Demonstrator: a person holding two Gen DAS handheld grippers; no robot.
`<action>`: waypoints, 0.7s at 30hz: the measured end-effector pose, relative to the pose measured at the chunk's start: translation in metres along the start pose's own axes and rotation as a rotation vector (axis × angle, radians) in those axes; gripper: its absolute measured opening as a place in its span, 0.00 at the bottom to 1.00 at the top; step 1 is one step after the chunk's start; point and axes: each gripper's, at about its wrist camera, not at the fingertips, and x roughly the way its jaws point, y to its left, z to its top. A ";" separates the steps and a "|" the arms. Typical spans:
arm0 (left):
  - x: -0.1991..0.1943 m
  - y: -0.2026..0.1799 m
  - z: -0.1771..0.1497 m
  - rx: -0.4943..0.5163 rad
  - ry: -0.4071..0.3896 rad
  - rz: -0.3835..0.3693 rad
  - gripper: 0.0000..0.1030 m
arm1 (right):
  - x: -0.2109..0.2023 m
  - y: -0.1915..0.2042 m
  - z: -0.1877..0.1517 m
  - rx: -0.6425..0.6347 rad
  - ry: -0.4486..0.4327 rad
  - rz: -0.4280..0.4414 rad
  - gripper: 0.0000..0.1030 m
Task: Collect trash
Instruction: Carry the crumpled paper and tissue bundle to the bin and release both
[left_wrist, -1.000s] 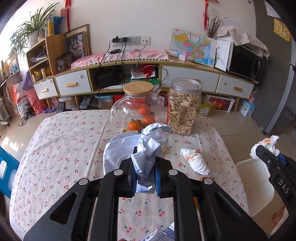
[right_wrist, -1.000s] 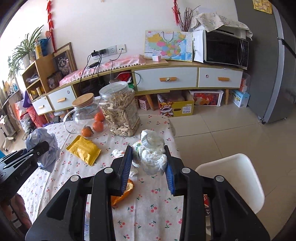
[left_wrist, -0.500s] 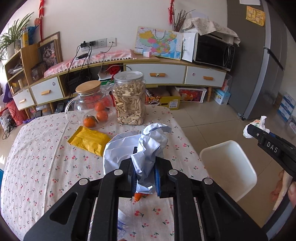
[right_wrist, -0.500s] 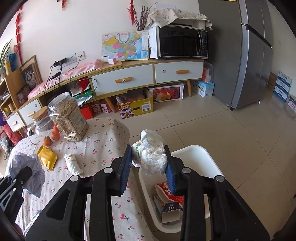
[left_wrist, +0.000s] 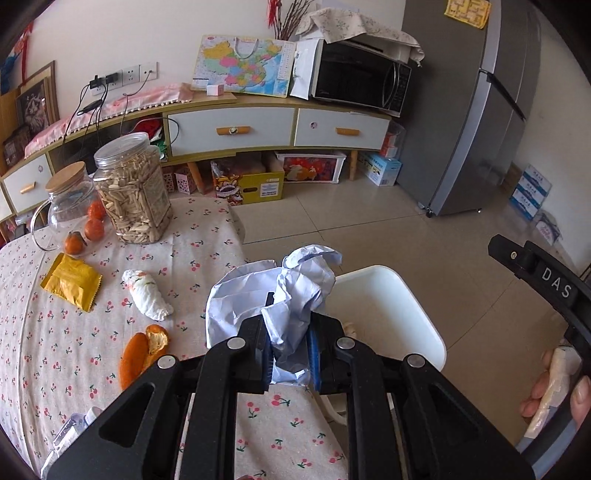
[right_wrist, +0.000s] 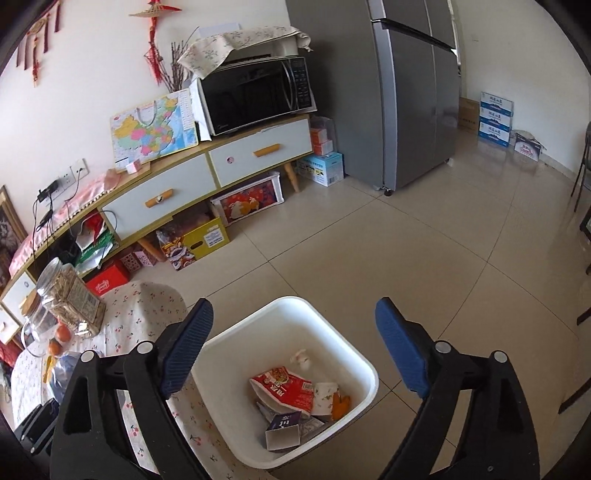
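Crumpled blue paper sits pinched in the left gripper, hanging over the table edge just short of the white bin, which lies ahead and to its right. Over that bin, the right gripper hangs with jaws spread wide and empty, directly above the trash inside. Beside the bin, on the table, wait a tissue wad, orange peel and a yellow wrapper.

Counter with cherry-print cloth, left of and beneath the left jaws: seed jar, glass jug of oranges, yellow packet, wadded tissue, orange peel. Tiled floor: white bin below the open right jaws, holding wrappers.
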 end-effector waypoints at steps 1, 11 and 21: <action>0.003 -0.007 0.000 0.004 0.007 -0.009 0.14 | -0.001 -0.005 0.001 0.011 -0.003 -0.008 0.87; 0.034 -0.054 -0.001 0.027 0.084 -0.104 0.16 | -0.006 -0.038 0.014 0.108 -0.034 -0.079 0.93; 0.044 -0.070 -0.013 0.062 0.134 -0.116 0.67 | -0.010 -0.039 0.015 0.122 -0.041 -0.069 0.93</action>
